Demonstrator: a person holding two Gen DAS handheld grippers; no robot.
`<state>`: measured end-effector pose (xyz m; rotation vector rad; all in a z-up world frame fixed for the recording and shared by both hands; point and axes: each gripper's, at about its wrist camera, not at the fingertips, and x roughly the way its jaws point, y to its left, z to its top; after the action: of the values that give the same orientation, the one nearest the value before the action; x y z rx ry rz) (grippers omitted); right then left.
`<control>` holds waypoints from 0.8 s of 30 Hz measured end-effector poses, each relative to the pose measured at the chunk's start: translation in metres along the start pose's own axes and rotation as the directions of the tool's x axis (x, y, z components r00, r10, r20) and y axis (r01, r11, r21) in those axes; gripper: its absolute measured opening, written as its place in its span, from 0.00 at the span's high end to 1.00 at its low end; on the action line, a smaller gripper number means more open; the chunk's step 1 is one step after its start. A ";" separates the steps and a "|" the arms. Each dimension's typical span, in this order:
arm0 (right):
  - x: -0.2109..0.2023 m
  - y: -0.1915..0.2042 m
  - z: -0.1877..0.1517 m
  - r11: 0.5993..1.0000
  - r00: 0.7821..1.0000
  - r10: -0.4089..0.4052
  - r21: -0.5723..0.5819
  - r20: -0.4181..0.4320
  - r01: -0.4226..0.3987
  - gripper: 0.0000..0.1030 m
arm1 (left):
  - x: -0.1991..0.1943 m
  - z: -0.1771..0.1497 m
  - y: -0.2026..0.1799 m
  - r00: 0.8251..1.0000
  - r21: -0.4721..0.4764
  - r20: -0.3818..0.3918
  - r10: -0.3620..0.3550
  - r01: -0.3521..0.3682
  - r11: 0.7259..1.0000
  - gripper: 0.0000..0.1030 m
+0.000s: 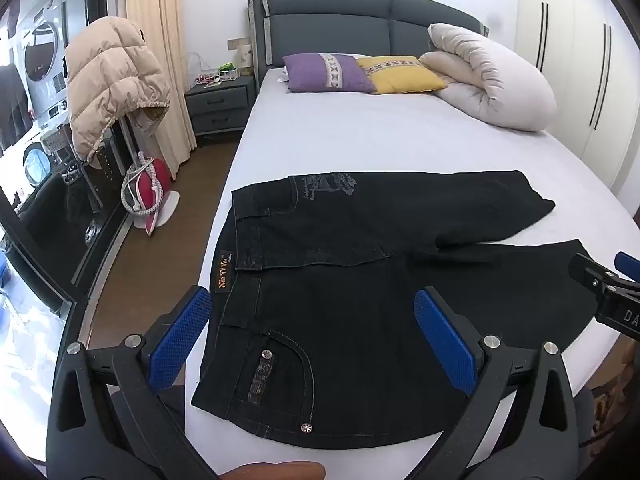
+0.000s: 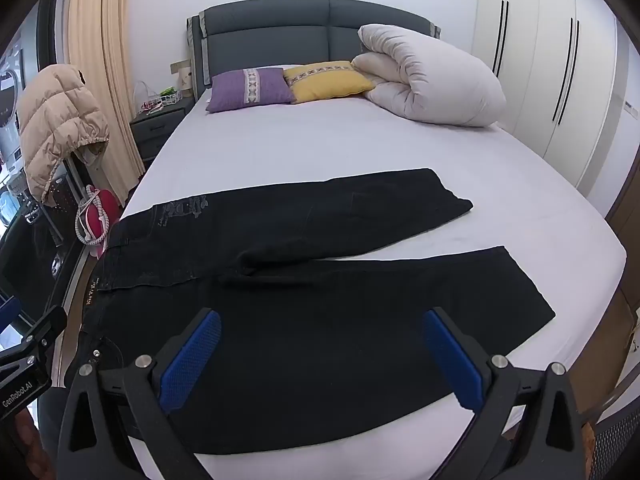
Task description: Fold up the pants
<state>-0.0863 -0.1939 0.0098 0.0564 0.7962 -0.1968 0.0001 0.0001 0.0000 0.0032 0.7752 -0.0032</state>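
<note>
Black jeans (image 1: 340, 292) lie flat across the near end of the bed, waistband to the left, both legs reaching right and spread apart. My left gripper (image 1: 314, 320) hovers open above the waist and near pocket, nothing between its blue pads (image 1: 180, 336). My right gripper (image 2: 322, 344) hovers open above the near leg of the jeans (image 2: 320, 320), also with nothing between its pads. The right gripper's body (image 1: 612, 292) shows at the right edge of the left wrist view, and the left gripper's body (image 2: 28, 356) shows at the left edge of the right wrist view.
The bed (image 2: 320, 140) has a white sheet, with purple (image 2: 250, 88) and yellow (image 2: 326, 80) pillows and a rolled duvet (image 2: 432, 84) by the grey headboard. A nightstand (image 1: 220, 104), a beige puffer jacket (image 1: 112, 84) and wood floor lie left. Wardrobe doors (image 2: 560, 72) stand right.
</note>
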 end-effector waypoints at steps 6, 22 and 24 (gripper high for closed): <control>0.002 0.004 -0.004 1.000 1.000 -0.005 -0.008 0.000 0.005 0.00 | 0.000 0.001 0.000 1.000 0.002 0.004 0.005 -0.005 1.000 0.00; 0.001 0.003 -0.008 1.000 1.000 -0.001 -0.020 -0.007 0.001 0.00 | 0.007 -0.006 0.002 1.000 -0.004 -0.003 0.000 0.000 1.000 0.00; 0.001 0.004 -0.009 1.000 1.000 -0.001 -0.022 -0.008 0.001 0.00 | 0.008 -0.006 0.002 1.000 -0.004 -0.002 0.000 0.000 1.000 0.00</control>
<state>-0.0909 -0.1893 0.0025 0.0362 0.8061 -0.1890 0.0015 0.0025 -0.0094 -0.0007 0.7767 -0.0014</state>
